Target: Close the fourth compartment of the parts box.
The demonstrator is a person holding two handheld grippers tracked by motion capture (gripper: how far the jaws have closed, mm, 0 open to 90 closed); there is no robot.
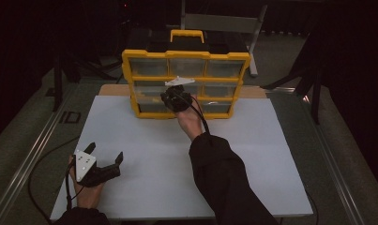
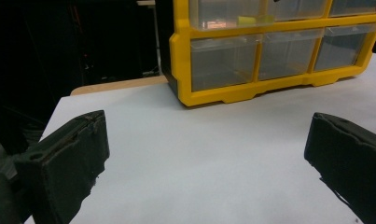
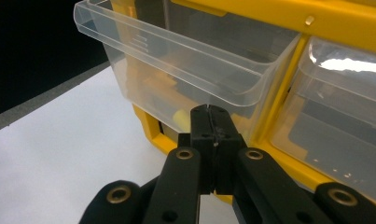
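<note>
A yellow organizer [image 1: 186, 55] with clear plastic drawers stands at the far edge of the white board [image 1: 149, 140]. My right gripper [image 1: 171, 97] is up against its front, at the middle row. In the right gripper view its jaws [image 3: 209, 114] are pressed together with nothing between them, tips just under the curved lip of a clear drawer [image 3: 176, 56] that sticks out of the yellow frame [image 3: 344, 23]. A small yellow item [image 3: 178, 119] lies behind the tips. My left gripper [image 1: 105, 152] rests at the board's near left, jaws wide apart and empty [image 2: 206, 149].
The organizer's lower drawers [image 2: 223, 63] face my left gripper across bare white board. A wooden panel [image 1: 114, 89] shows under the board's far edge. A grey metal frame [image 1: 224, 22] stands behind the organizer. Dark floor and rails [image 1: 32, 154] flank the board.
</note>
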